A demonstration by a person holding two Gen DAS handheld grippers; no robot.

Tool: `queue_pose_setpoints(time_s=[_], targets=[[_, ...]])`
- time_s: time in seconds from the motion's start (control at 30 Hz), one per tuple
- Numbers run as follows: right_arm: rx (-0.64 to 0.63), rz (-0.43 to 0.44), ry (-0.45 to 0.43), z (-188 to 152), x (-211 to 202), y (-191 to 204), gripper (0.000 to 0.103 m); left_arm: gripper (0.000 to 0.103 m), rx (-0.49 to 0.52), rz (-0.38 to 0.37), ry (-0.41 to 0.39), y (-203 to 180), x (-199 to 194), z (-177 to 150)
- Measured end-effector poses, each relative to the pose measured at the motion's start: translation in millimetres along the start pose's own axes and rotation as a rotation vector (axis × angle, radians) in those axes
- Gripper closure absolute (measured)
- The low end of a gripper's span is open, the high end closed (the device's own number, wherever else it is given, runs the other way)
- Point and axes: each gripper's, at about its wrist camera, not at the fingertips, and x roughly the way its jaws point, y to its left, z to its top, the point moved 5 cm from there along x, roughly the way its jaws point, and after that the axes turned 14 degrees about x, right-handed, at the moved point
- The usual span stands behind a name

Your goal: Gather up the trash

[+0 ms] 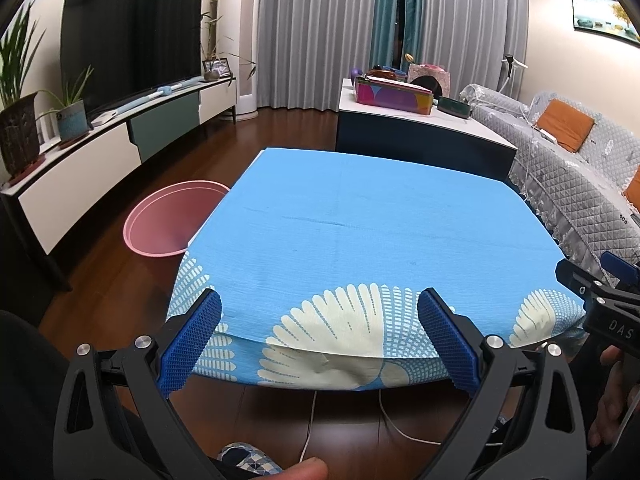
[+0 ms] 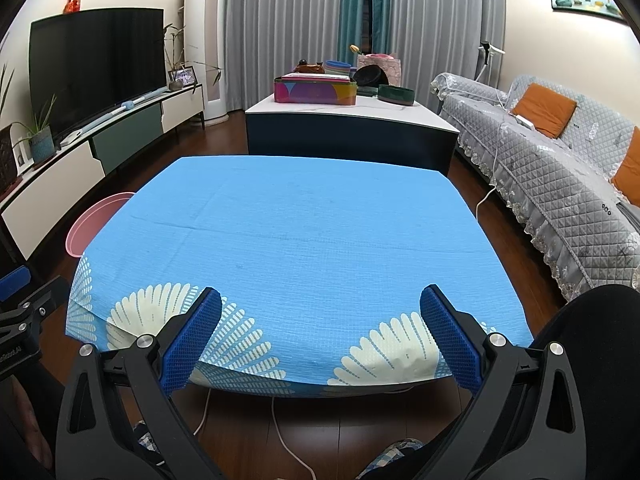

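With both the left gripper (image 1: 318, 308) and right gripper (image 2: 320, 306) spread wide and empty over a bare blue tablecloth (image 1: 360, 216), best to scan for trash before approaching the pink bin (image 1: 160, 224).

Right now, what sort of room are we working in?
Most likely a home living room: a large television on a low media cabinet, and a quilt-covered sofa with orange cushions along the right.
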Motion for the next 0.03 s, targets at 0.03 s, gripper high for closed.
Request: queue_pose_setpoints(time_s=[0.03], targets=[[0.0, 0.0, 0.0, -0.1, 0.0, 0.0, 0.005, 0.008, -0.001, 0.0, 0.0, 0.3, -0.2, -0.1]])
